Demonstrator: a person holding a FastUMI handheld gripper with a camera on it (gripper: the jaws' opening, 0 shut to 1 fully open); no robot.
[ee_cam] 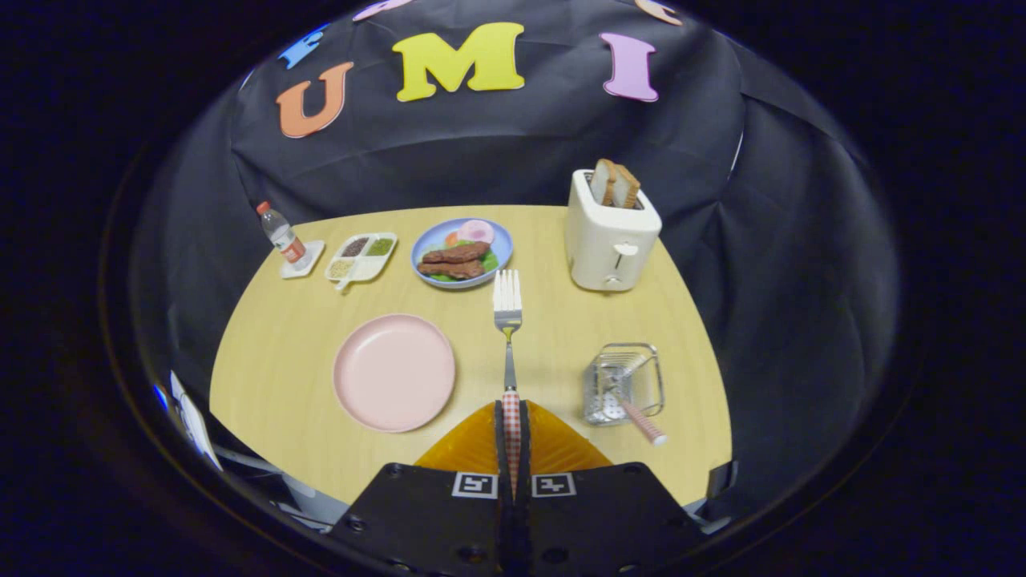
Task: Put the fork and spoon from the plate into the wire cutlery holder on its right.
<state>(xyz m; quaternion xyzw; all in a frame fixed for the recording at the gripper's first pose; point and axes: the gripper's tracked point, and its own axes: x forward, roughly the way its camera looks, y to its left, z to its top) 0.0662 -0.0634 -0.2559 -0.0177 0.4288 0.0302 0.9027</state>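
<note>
Gripper (511, 429): fingers clenching the checked handle of the fork (507, 320), tines pointing to 12 o'clock above the wooden table (272, 361).
Pink plate (393, 372): lying bare at 10 o'clock of the fingers.
Wire cutlery holder (624, 383): standing at 2 o'clock, holding a pink-handled spoon (641, 421) leaning out.
Toaster (611, 232): sitting beyond at 1 o'clock, bread showing.
Blue food plate (462, 252), divided tray (361, 256), bottle (280, 233): lining up at 11 o'clock.
</note>
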